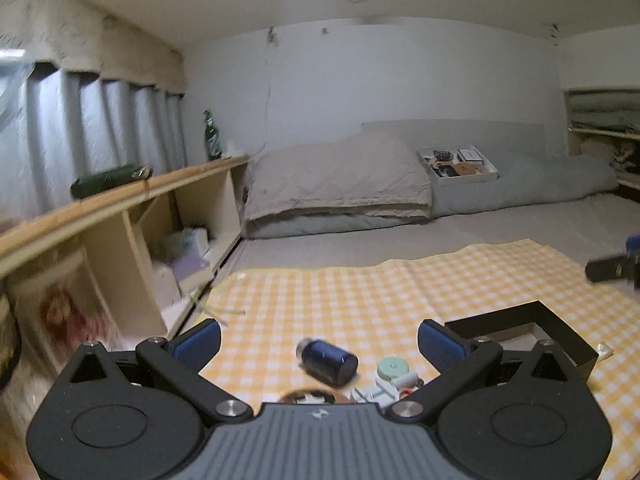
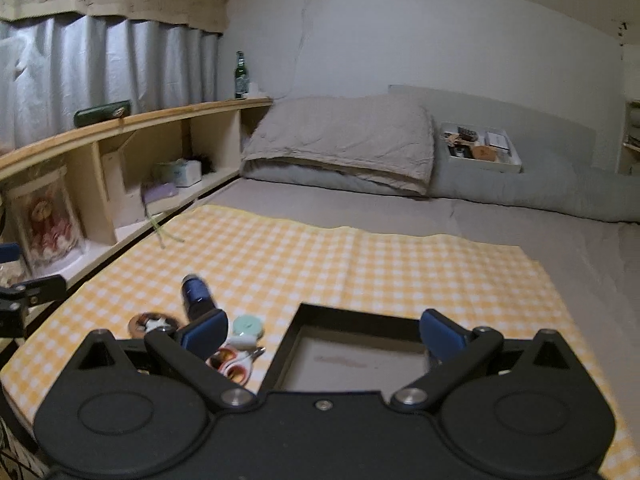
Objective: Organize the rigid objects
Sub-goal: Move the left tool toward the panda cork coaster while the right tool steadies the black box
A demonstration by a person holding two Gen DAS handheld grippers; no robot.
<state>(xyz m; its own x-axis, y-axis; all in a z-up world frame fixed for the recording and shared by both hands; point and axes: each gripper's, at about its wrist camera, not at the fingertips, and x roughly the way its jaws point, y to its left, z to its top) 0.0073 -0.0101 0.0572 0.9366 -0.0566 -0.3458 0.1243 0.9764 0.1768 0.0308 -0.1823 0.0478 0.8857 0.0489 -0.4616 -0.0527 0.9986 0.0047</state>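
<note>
Dark blue bottle (image 1: 327, 361) lies on its side on the yellow checked mat (image 1: 360, 292), lower centre of the left wrist frame, between and just beyond the left gripper (image 1: 319, 342) fingertips. Its long axis runs from upper left to lower right across the frame, cap end toward upper left. The left gripper is spread wide and holds nothing.

To the bottle's right in that frame sit a mint-green round case (image 1: 393, 367) and some small white items, too blurred to identify. Further right, the black open box (image 1: 532, 320) stands at the mat's lower right.

In the right wrist view the bottle (image 2: 197, 296) sits lower left, outside the left fingertip of the right gripper (image 2: 323, 330). Right of it lie orange-handled scissors (image 2: 234, 364). The right gripper, also spread and empty, sits directly over the box (image 2: 352, 312).

Judgement: the left gripper is nearer the bottle, and the likely destination is the box.

No label, brand or writing is legible on any item.
</note>
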